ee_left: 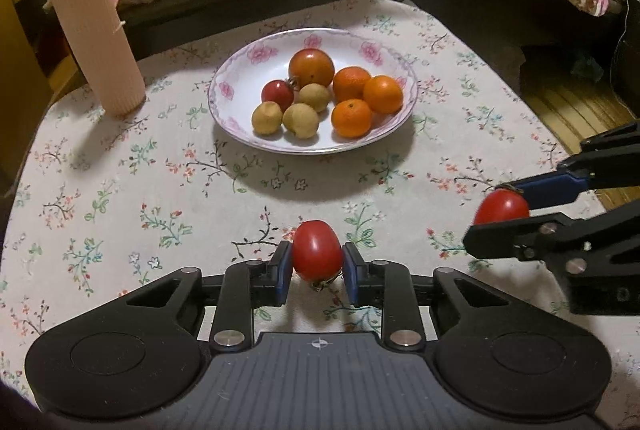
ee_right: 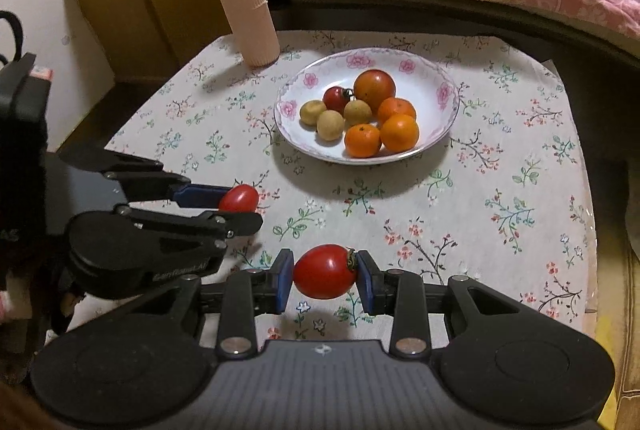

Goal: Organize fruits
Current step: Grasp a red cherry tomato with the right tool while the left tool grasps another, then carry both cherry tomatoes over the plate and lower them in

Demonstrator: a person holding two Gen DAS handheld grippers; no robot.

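The left gripper (ee_left: 317,272) was clamped on a red tomato (ee_left: 317,255), its blue pads pressed against both sides of the fruit, stem end turned down toward the floral tablecloth (ee_left: 120,198). The right gripper (ee_right: 325,276) likewise held a second red tomato (ee_right: 325,271) lying crosswise between its pads, stem against the right pad. Both grippers were near the front of the table, side by side and apart. Beyond them stood a white plate (ee_left: 240,78) with a pink flower rim, containing one large orange-red tomato (ee_left: 311,67), one small red tomato (ee_left: 277,93), three tangerines (ee_left: 352,118) and three tan round fruits (ee_left: 301,120). A ribbed pink cylinder (ee_left: 96,34) stood upright at the plate's left.
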